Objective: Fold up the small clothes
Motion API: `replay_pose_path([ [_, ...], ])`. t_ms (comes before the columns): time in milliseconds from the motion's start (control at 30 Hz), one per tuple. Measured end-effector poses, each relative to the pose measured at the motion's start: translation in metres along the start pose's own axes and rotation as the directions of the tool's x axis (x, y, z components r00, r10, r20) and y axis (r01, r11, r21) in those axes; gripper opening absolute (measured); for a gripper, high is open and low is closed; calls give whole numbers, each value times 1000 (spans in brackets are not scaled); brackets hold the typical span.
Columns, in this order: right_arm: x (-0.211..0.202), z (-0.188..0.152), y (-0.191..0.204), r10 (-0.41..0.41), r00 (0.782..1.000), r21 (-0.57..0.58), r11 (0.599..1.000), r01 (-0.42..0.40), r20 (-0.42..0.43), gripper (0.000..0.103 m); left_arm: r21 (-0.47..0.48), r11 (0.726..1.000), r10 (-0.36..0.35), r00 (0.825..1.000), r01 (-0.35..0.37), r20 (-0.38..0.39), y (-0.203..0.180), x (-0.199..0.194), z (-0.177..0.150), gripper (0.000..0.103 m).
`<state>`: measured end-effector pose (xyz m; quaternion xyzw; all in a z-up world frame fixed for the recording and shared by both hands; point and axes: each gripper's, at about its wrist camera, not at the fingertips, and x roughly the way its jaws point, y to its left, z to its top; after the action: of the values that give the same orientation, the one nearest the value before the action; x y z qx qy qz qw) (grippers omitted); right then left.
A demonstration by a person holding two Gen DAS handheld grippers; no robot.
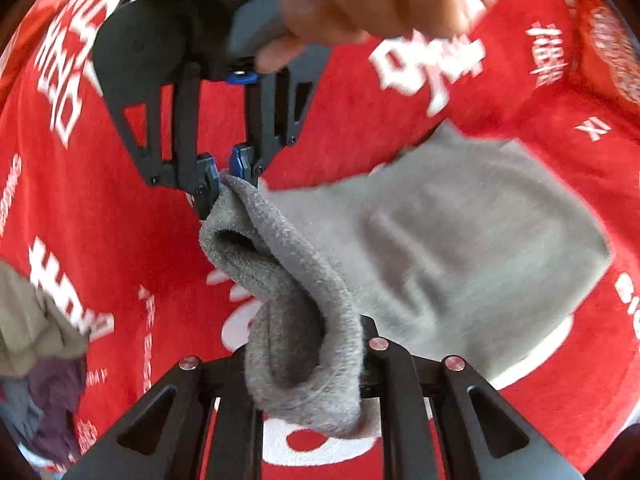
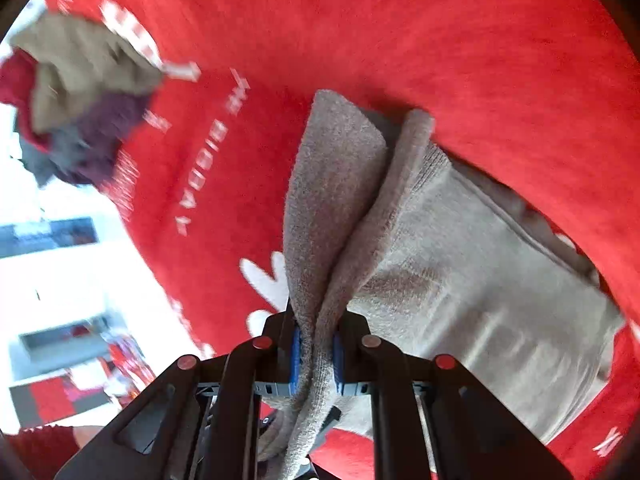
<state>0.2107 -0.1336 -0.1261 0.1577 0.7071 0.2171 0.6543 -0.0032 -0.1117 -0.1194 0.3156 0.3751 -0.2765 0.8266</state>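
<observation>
Pinching: grey sock (image 2: 460, 264) cuff clamped in right gripper (image 2: 316, 352); left gripper (image 1: 304, 384) clamped nearer. Risk: thin bite slipping under opposing tension.

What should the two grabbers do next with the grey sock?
Probably carry the pinched cuff across to the flat far end. Both the left gripper and right gripper are shut on the grey sock, its cuff lifted off the red cloth, not yet folded.
</observation>
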Motion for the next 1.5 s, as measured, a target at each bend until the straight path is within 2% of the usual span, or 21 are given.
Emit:
replay_pose_path([
  [100, -45, -28, -20, 46, 991, 13, 999, -48, 124, 14, 20, 998, -64, 996, 63, 55, -16, -21, 25, 15],
  [200, -89, -65, -55, 71, 966, 65, 994, -90, 249, 14, 81, 991, -114, 988, 106, 106, -45, -34, 51, 15],
  [300, -114, -104, -103, 89, 936, 131, 981, -141, 342, 14, 145, 977, -170, 980, 154, 106, -82, -31, 67, 15],
  [400, -114, -144, -154, 76, 916, 200, 965, -166, 393, 14, 200, 959, -220, 972, 201, 78, -122, -23, 74, 15],
  [500, -104, -179, -211, 49, 909, 300, 936, -187, 414, 14, 256, 938, -252, 967, 235, 37, -161, -6, 74, 15],
  [700, -52, -214, -296, 12, 930, 441, 878, -185, 367, 14, 324, 904, -278, 959, 280, -55, -216, 28, 64, 15],
  [767, -44, -218, -300, 30, 919, 454, 862, -223, 394, 15, 339, 902, -264, 963, 268, -58, -222, 32, 61, 15],
  [833, -48, -222, -297, 53, 895, 448, 852, -272, 442, 15, 341, 902, -264, 963, 265, -49, -219, 28, 61, 15],
  [933, -75, -235, -295, 85, 859, 391, 865, -316, 505, 15, 356, 905, -251, 968, 235, -2, -214, 7, 63, 15],
  [967, -86, -240, -289, 99, 839, 365, 868, -335, 536, 15, 363, 904, -249, 968, 227, 15, -216, 1, 60, 15],
  [1033, -94, -245, -285, 98, 824, 349, 874, -340, 557, 15, 366, 901, -260, 965, 232, 27, -222, -5, 59, 16],
  [1067, -96, -247, -289, 75, 835, 356, 881, -312, 546, 15, 359, 901, -264, 965, 242, 11, -221, -1, 58, 16],
  [1100, -88, -244, -295, 14, 875, 391, 891, -231, 485, 15, 347, 901, -268, 963, 259, -24, -222, 8, 57, 16],
  [1167, -65, -237, -305, -49, 917, 432, 891, -138, 395, 18, 297, 907, -284, 955, 298, -92, -217, 24, 57, 16],
  [1200, -56, -235, -308, -54, 924, 442, 887, -130, 380, 22, 265, 913, -291, 950, 310, -110, -212, 27, 57, 21],
  [1233, -52, -235, -312, -50, 920, 452, 881, -142, 388, 33, 225, 917, -310, 943, 330, -121, -204, 28, 58, 43],
  [1267, -53, -235, -314, -47, 911, 466, 870, -164, 409, 42, 191, 923, -316, 940, 335, -125, -194, 28, 58, 60],
  [1300, -56, -239, -318, -57, 902, 490, 853, -179, 428, 44, 167, 930, -313, 944, 327, -108, -184, 25, 57, 81],
  [1367, -64, -251, -322, -84, 899, 529, 830, -175, 430, 51, 153, 934, -314, 946, 324, -84, -171, 15, 53, 81],
  [1433, -73, -263, -322, -110, 901, 551, 819, -157, 420, 51, 134, 934, -319, 943, 330, -95, -155, 5, 52, 81],
  [1500, -88, -282, -318, -94, 888, 551, 812, -192, 449, 51, 67, 938, -333, 937, 341, -107, -129, -4, 50, 81],
])
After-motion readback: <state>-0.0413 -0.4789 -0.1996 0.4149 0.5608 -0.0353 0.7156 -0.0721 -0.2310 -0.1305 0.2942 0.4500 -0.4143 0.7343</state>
